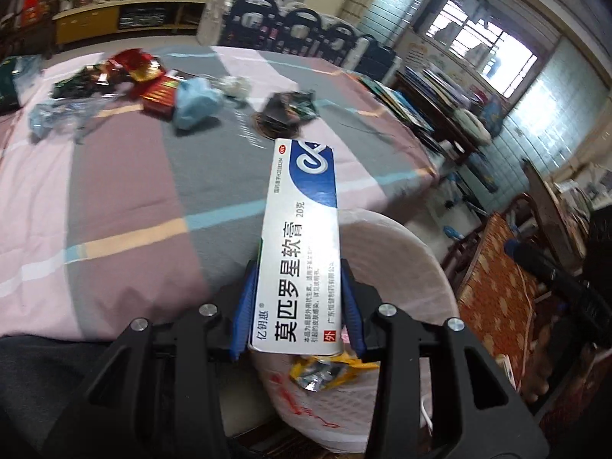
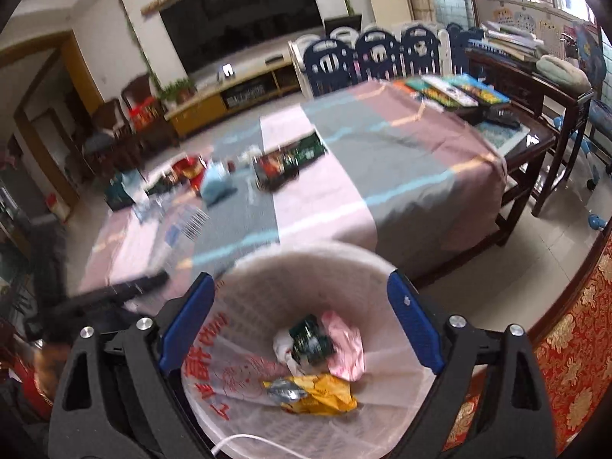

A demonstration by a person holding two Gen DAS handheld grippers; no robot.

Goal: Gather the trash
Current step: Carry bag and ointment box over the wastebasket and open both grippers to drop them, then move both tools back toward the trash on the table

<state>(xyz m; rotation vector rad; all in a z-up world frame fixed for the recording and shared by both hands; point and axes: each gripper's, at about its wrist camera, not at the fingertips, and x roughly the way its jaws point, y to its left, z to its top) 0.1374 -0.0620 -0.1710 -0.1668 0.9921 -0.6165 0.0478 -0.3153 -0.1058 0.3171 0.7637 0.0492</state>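
Holding one ointment box [image 1: 302, 237] reading "莫匹罗星软膏 20克" in my left tongs [image 1: 296, 306]; my right tongs [image 2: 302, 329] gape empty over one basket [image 2: 306, 256].

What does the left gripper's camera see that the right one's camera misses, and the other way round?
Only the left wrist view shows the white and blue ointment box, clamped between the left gripper fingers above the bin.

Only the right wrist view shows the right gripper wide open with nothing in it, plus a dark green wrapper and pink wrapper lying inside the bin.

Both show the white lined bin, the yellow wrapper in it, and leftover trash such as a blue plastic bag on the striped tablecloth.
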